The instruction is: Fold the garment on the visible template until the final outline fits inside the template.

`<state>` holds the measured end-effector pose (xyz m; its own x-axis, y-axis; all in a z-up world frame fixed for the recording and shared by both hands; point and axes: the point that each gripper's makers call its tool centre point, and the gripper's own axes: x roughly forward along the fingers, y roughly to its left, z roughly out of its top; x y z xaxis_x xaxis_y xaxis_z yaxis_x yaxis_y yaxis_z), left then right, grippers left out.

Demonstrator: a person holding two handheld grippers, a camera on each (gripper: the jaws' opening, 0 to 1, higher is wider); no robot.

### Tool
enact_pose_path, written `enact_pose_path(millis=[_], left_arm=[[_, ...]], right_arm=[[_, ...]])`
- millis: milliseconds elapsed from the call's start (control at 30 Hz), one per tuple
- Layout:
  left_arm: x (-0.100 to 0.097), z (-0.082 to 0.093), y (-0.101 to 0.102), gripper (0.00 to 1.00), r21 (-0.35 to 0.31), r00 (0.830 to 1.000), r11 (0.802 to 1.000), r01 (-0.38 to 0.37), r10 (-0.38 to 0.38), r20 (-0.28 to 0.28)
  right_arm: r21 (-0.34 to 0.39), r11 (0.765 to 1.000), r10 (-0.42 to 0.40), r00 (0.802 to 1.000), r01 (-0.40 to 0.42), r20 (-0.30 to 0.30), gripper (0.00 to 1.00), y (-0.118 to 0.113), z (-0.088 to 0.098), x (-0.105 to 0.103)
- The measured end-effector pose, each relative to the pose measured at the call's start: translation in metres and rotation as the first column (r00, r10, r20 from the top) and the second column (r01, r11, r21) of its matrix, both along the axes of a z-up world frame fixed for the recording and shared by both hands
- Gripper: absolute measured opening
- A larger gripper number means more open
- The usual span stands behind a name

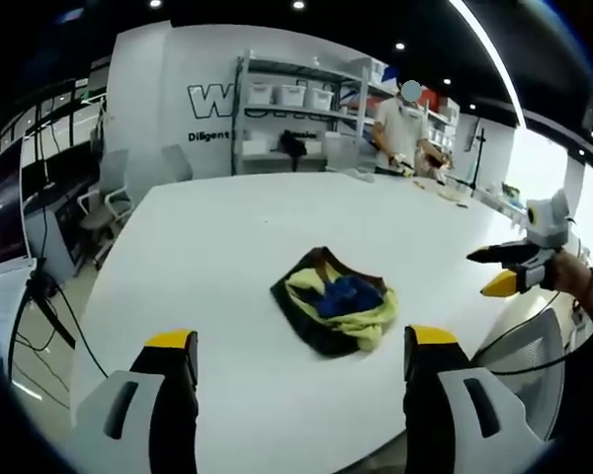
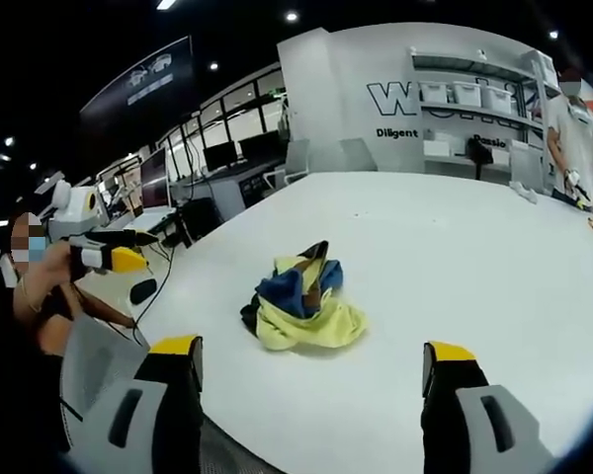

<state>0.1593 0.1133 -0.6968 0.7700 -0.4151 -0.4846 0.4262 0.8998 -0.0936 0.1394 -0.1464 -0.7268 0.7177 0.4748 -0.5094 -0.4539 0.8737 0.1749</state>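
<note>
Yellow, blue and black fabric, all bunched into one lump: that's the garment (image 1: 333,314), sitting on the white table (image 1: 208,257) a bit ahead of both tongs and roughly between them. No template outline can be made out on the tabletop from either view, so where the finished fold has to land is a guess at this point.

The left gripper (image 1: 301,346) has its jaws spread wide with nothing between them, hanging short of the cloth. The right gripper (image 2: 316,355) is the same: jaws apart, empty, the lump just past its tips. In the left gripper view the right one also shows off to the side (image 1: 509,269), well clear of the garment, yellow tips looking parted there too.

The step in hand looks like the very first one, getting the thing un-crumpled. Folding a ball goes nowhere, so the person would do well to find two real edges or corners (the yellow hem looks easiest to reach) and take one in each tong. Then lift and spread it flat before any fold. Pinching through several layers at once would just drag the whole wad along.

Count:
- 1 garment
- 2 tongs
- 1 table
- 1 person (image 1: 403,126) standing at the far side by a shelf unit (image 1: 296,109)
- several office chairs (image 1: 109,202) off to the side, count unclear
</note>
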Motion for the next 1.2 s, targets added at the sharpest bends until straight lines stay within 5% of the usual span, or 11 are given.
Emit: enact_pose_path(millis=[533,1200], left_arm=[[0.015,-0.006,0.006,0.78,-0.006,1.000,1.000,-0.013,0.013,-0.015],[0.058,-0.037,0.005,0.63,0.021,0.999,1.000,-0.010,0.011,-0.053]], right_arm=[[0.017,1.000,-0.001,1.000,0.000,0.020,0.84,0.006,0.001,0.011],[0.042,0.998,0.049,0.998,-0.047,-0.048,0.67,0.034,-0.025,0.040]])
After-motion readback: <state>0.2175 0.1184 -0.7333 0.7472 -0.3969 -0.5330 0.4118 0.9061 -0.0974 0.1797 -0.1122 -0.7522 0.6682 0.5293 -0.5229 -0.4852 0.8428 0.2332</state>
